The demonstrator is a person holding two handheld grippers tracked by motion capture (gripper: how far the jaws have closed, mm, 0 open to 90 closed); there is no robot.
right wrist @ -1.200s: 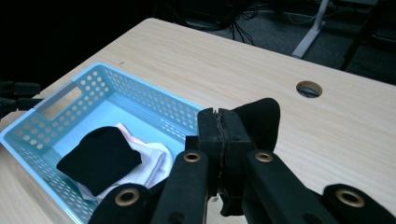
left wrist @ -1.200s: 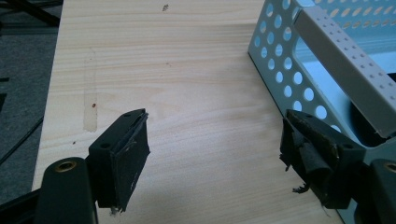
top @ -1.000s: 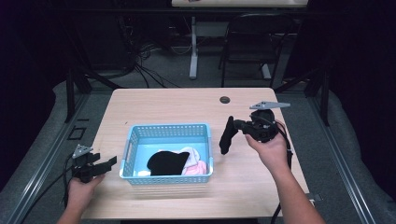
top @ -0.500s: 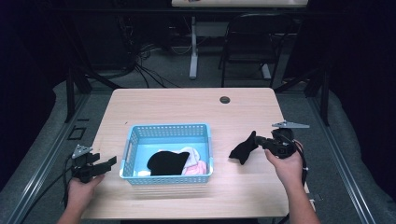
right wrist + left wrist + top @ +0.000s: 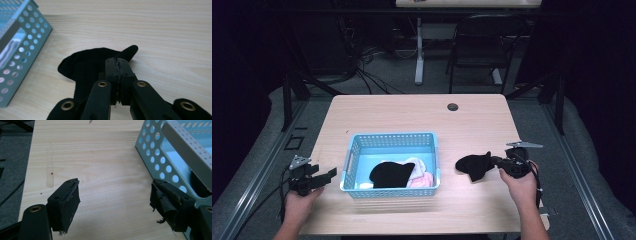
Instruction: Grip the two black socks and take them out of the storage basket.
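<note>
We note the right hand-held gripper (image 5: pixel 498 162) clamped on the black sock (image 5: pixel 474 165), which lies on the counter (image 5: pixel 412 112) toward 9 o'clock from it, long axis 9-to-3; left hand-held gripper (image 5: pixel 332 173) apart

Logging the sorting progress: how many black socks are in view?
2. One black sock lies on the table right of the basket, pinched in the right claw. Another black sock lies inside the basket; more may hide beneath it.
</note>
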